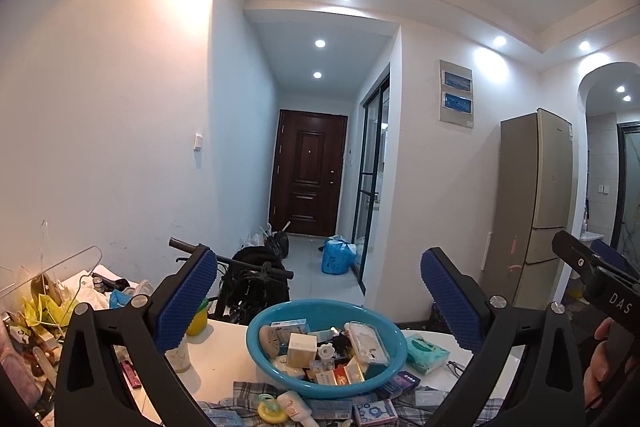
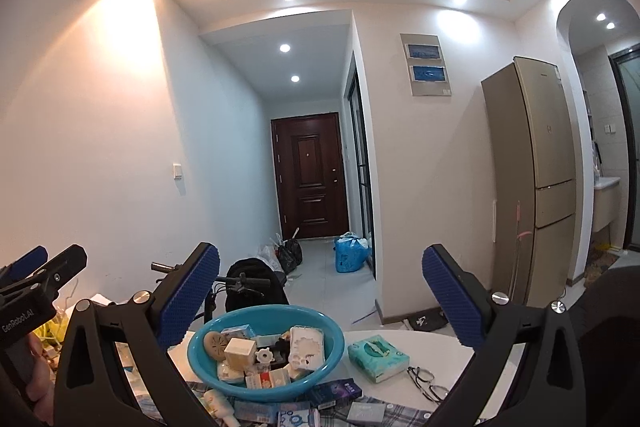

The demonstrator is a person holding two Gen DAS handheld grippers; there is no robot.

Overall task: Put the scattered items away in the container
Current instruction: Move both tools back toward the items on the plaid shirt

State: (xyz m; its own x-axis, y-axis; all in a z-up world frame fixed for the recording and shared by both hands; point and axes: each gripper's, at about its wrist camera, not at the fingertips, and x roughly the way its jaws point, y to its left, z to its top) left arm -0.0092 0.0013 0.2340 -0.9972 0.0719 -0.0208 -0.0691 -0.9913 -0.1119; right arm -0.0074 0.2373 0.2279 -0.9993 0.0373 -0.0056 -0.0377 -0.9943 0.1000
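Both grippers, left and right, are hovering with jaws wide and empty above the blue basin; tissue pack is lying right of it, nearer the right gripper.

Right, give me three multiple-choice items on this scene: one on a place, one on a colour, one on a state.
1. Where do the glasses lie?
A. inside the basin
B. on the table, right of the tissue pack
C. on the floor

2. What colour is the basin?
A. blue
B. red
C. white

3. How do the right gripper fingers stand?
A. shut on a box
B. open, holding nothing
C. shut on the glasses

Answers: 1 B, they rest beside the tissue pack; 2 A, its rim is blue; 3 B, the fingers stand wide apart.
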